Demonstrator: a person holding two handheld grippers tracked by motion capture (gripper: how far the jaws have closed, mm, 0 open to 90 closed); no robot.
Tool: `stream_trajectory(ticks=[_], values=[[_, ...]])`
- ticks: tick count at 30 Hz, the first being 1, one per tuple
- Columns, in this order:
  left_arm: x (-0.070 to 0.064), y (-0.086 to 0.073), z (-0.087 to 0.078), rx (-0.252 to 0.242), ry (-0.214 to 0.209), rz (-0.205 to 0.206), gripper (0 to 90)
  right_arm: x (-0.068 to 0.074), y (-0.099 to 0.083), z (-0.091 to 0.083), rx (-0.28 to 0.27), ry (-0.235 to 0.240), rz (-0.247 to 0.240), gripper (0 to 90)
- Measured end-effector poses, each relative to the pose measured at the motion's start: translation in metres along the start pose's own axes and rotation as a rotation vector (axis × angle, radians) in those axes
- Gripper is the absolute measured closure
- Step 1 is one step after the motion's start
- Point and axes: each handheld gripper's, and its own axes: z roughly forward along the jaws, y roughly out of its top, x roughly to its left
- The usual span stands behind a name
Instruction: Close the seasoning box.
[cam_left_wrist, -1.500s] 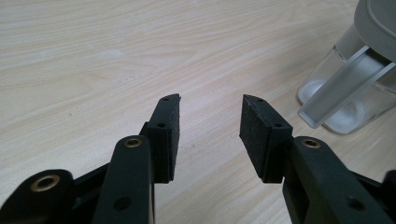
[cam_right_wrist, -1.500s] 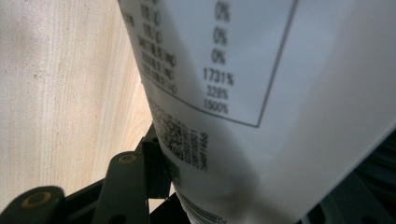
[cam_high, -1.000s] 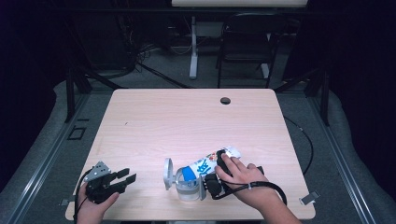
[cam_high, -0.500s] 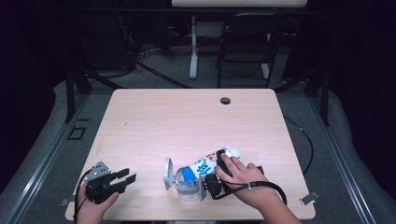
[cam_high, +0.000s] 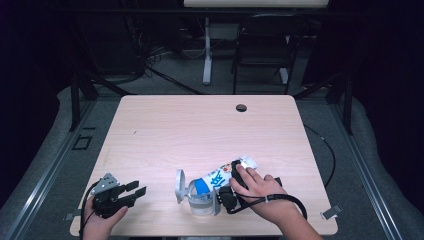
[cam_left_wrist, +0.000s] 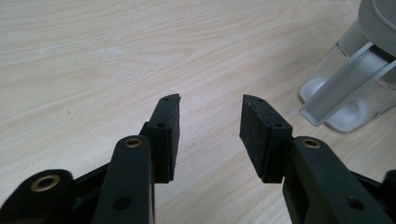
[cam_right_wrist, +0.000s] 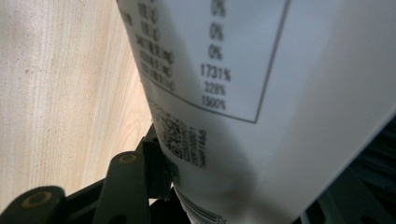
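A white and blue pouch (cam_high: 220, 177) lies tilted, its lower end at the mouth of a clear plastic container (cam_high: 200, 202) whose grey lid (cam_high: 179, 186) stands flipped open. My right gripper (cam_high: 227, 194) is shut on the pouch near the table's front edge. In the right gripper view the pouch's printed label (cam_right_wrist: 261, 93) sits between the jaws of the right gripper (cam_right_wrist: 252, 186). My left gripper (cam_high: 139, 190) rests at the front left, open with nothing in it, pointing toward the container. In the left gripper view the left gripper (cam_left_wrist: 210, 123) shows bare pads, with the container (cam_left_wrist: 355, 88) at the far right.
The wooden table (cam_high: 200, 130) has a small black round hole (cam_high: 241, 107) near its far edge. A black cable (cam_high: 325, 150) runs off the right side. A dark chair (cam_high: 265, 45) and a stand are behind the table.
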Motion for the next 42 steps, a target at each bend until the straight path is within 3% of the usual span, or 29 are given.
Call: stream_trajectory(ticks=[42], values=[[0.0013, 0.0005, -0.0014, 0.002, 0.001, -0.003, 58.3, 0.0003, 0.0011, -0.0007, 0.005, -0.016, -0.018, 51.7]])
